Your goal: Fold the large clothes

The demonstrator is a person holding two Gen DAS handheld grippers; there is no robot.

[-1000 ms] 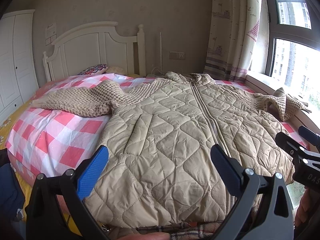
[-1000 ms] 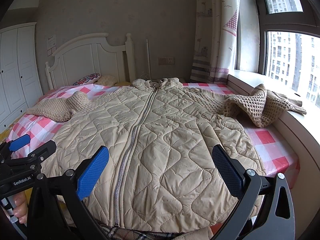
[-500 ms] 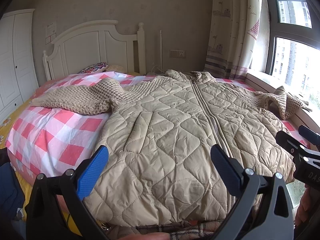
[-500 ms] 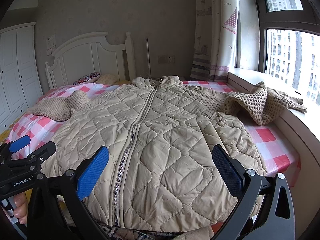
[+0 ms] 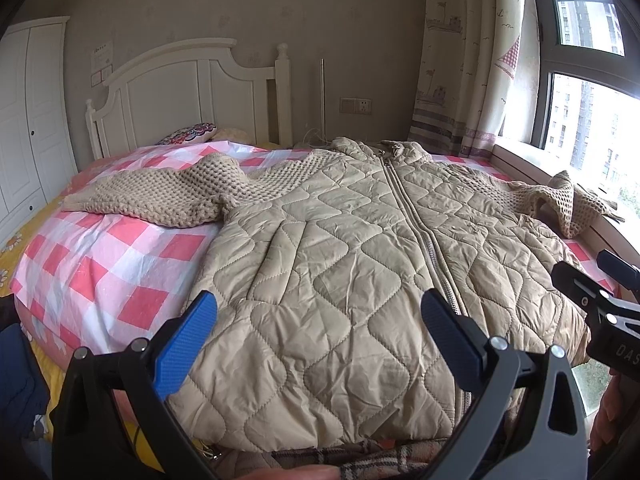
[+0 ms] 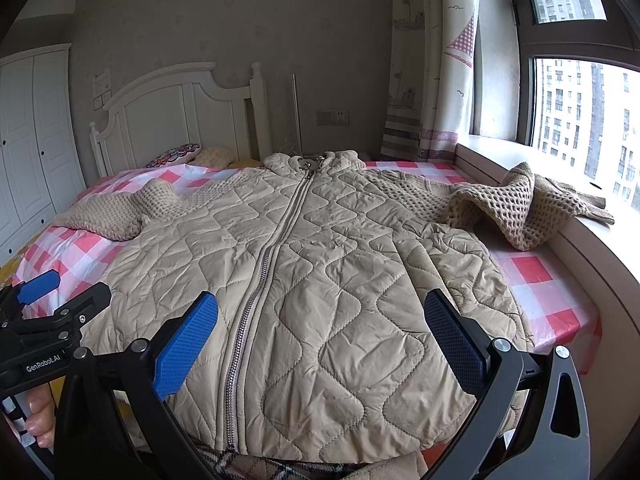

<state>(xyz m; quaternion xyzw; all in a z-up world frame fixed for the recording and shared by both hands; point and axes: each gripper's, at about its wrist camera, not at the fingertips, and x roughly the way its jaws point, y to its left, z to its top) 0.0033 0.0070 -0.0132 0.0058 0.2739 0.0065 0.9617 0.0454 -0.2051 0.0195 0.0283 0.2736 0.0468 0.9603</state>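
Bed (image 5: 100, 264) same; jacket (image 5: 340, 288) flat, both claws wide, barely shifted vs earlier

A home bedroom: a bed (image 5: 100, 264) with a white headboard (image 5: 180, 92) and pink checked cover, a white wardrobe (image 5: 28, 120), patterned curtain (image 6: 432, 60) and a window (image 6: 580, 112) facing apartment blocks.

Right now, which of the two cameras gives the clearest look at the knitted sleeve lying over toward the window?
The right wrist view. There the knitted sleeve sits large and unobstructed, its open weave plain, draped from the bed onto the window ledge. In the left wrist view the same sleeve is smaller, pushed toward the distorted edge.
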